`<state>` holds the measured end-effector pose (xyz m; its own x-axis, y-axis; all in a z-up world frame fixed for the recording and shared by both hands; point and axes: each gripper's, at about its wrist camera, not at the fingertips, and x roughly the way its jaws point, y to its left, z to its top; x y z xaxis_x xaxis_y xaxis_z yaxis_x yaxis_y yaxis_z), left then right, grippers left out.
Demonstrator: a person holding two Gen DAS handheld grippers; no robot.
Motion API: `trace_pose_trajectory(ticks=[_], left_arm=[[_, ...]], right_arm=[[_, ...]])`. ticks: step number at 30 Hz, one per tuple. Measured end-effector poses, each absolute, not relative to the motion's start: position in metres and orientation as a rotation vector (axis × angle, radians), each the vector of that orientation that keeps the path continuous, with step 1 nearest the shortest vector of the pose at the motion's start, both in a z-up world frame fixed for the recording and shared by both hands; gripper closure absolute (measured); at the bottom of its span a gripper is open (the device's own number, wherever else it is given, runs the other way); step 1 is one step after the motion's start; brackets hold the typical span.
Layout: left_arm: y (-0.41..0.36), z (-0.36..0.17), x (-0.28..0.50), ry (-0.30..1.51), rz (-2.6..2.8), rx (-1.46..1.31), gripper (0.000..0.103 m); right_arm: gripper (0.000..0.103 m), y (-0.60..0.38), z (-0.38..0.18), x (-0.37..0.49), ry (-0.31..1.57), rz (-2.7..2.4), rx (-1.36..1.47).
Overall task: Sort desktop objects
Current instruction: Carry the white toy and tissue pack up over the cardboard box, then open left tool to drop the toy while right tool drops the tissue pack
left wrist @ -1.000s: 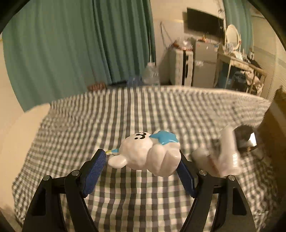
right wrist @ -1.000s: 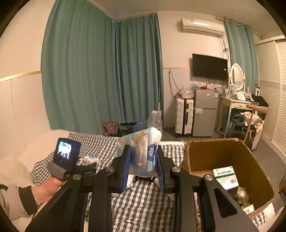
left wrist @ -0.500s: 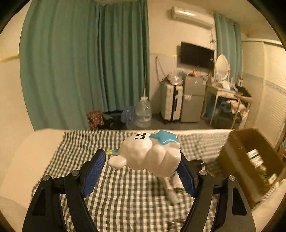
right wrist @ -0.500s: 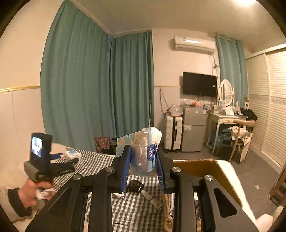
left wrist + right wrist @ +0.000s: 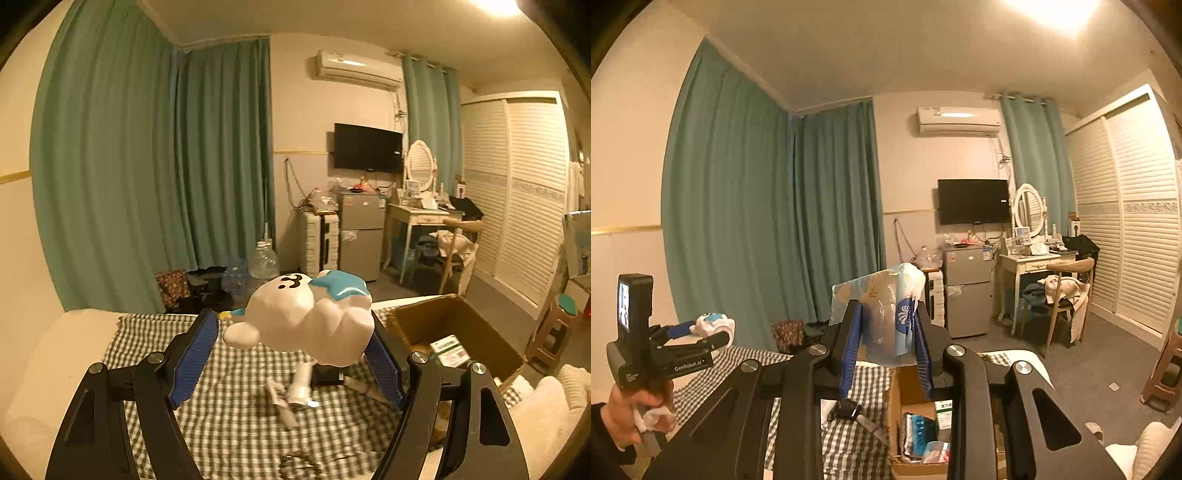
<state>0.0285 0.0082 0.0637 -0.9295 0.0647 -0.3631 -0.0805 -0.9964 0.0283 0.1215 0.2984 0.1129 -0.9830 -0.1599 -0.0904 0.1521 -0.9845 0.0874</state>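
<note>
My left gripper (image 5: 291,354) is shut on a white bear figurine with a blue star (image 5: 306,314) and holds it high above the checked cloth (image 5: 229,413). My right gripper (image 5: 886,347) is shut on a light-blue tissue pack (image 5: 886,314), raised over the open cardboard box (image 5: 897,398). The box also shows in the left wrist view (image 5: 450,325), to the right. In the right wrist view the left gripper with the figurine (image 5: 713,325) is at the far left.
A white tube (image 5: 301,384), a dark item (image 5: 328,374) and other small things lie on the cloth. The box holds a green-white carton (image 5: 448,349) and several packs (image 5: 923,432). A fridge (image 5: 967,288), a dressing table (image 5: 1034,266) and a chair (image 5: 1067,295) stand behind.
Both grippers have risen and tilted up, each keeping its load. The left view swung from the cloth to the room and the box; the right gripper moved over the box.
</note>
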Motion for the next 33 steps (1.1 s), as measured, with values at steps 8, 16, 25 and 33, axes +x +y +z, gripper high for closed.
trace_pose_trajectory(ticks=[8,16,25,33], left_arm=[[0.075,0.066,0.043,0.076,2.959,-0.551,0.024],[0.119,0.064,0.036,0.024,2.923,-0.569,0.024],[0.18,0.046,0.011,0.082,2.843,-0.604,0.024],[0.227,0.011,-0.02,0.172,2.758,-0.659,0.024]], right_arm=[[0.076,0.342,0.118,0.131,-0.176,-3.038,0.118],[0.076,0.381,0.111,0.127,-0.229,-3.068,0.136],[0.076,0.416,0.089,0.106,-0.176,-3.088,0.194],[0.076,0.42,0.052,0.069,-0.133,-3.056,0.271]])
